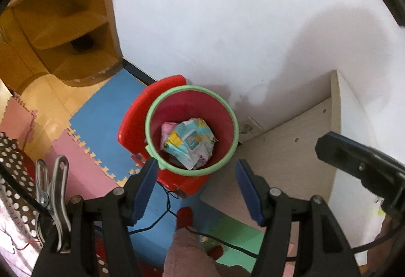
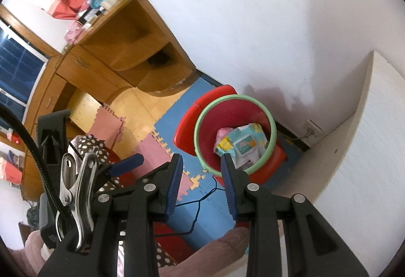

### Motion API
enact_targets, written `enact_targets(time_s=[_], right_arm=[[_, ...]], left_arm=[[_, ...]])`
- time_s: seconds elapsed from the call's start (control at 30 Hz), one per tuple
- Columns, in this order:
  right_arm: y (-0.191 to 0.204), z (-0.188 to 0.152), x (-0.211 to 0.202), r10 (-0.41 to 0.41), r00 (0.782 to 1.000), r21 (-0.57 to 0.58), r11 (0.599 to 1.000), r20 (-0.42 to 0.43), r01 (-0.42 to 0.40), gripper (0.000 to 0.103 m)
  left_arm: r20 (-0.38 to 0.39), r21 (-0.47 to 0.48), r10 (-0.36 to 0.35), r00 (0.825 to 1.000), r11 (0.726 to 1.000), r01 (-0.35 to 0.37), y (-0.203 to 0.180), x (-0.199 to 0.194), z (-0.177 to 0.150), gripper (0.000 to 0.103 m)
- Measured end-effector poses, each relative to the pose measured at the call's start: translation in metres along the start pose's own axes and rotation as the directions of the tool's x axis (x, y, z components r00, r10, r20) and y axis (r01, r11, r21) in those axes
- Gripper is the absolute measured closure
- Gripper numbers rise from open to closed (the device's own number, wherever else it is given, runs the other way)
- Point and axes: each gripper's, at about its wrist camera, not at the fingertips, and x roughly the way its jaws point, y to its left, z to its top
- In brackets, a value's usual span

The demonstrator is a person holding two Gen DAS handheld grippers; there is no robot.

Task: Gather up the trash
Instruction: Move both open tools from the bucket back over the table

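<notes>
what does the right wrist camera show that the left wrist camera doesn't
Only the right wrist view shows the dark window and the clutter on the desk top. Only the left wrist view shows the green floor mat. Both show the red bin with its green rim, the crumpled wrapper inside it, the wooden desk, the blue mat and the white wall. The right gripper and left gripper are open and empty.

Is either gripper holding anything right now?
No. The left gripper and right gripper are both open and empty; the crumpled wrapper lies in the red bin.
</notes>
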Motion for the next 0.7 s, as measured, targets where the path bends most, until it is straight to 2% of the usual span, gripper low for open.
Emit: enact_targets(time_s=[0.37,0.7], right_arm=[[0.01,-0.043,-0.067,0.06,0.995,-0.038,0.998,0.084,-0.057,0.071],[-0.005,-0.095,-0.128,0.083,0.984,-0.011,0.997,0.159,-0.083,0.071]], left_arm=[[0.063,0.023,0.018,0.998,1.0,-0.02,-0.025,-0.06,-0.032,0.037],[0.096,0.092,0.025,0.995,0.995,-0.034,-0.068,-0.108,-0.069,0.037]])
